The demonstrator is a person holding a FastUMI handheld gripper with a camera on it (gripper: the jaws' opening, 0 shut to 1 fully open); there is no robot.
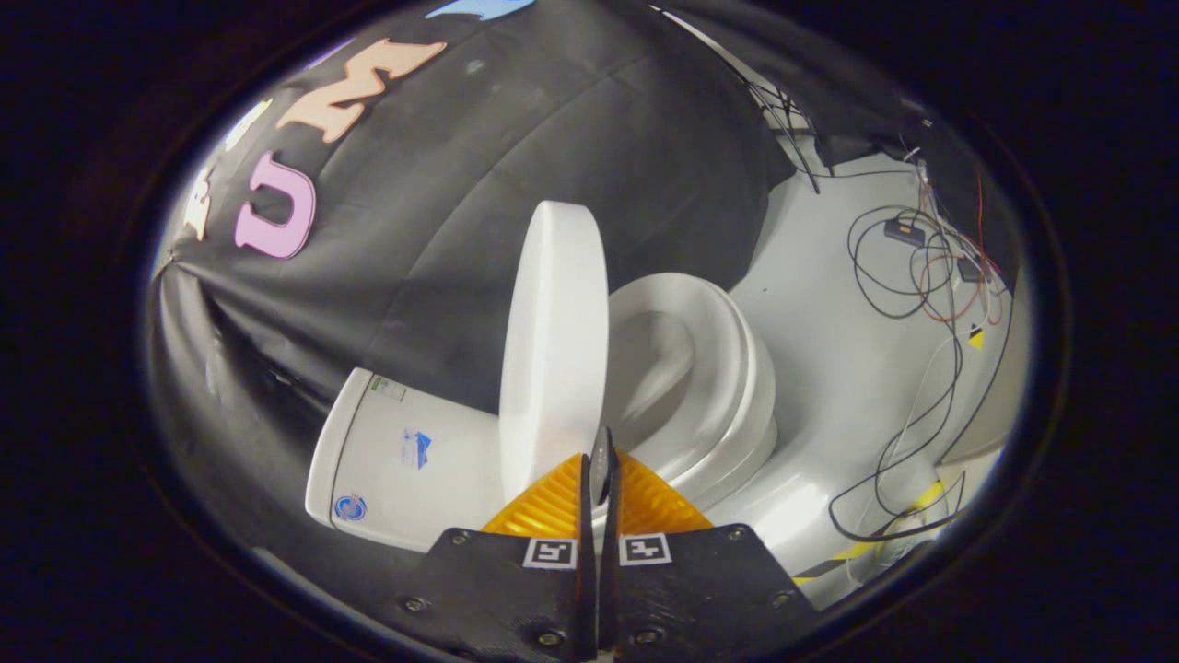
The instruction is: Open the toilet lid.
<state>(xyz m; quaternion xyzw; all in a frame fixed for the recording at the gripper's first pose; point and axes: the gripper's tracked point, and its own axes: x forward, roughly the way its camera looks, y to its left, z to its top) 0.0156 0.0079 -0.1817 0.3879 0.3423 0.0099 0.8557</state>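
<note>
Your gripper (599,460) has its orange fingers (553,502) pressed together with nothing between them, their tips just in front of the lid's lower edge. The lid (553,341) stands raised, nearly upright, between the tank (405,460) and the open seat (728,368). Loose cables (907,276) lie on the pale floor (829,368) beyond the toilet.

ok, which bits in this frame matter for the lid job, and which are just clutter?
Job:
- lid, raised on edge over the bowl
- seat, down on the bowl
- tank, beside the lid
- tongs, shut, tips at the lid's near edge

Clutter:
- cables on the floor beyond the toilet
- striped tape
</note>
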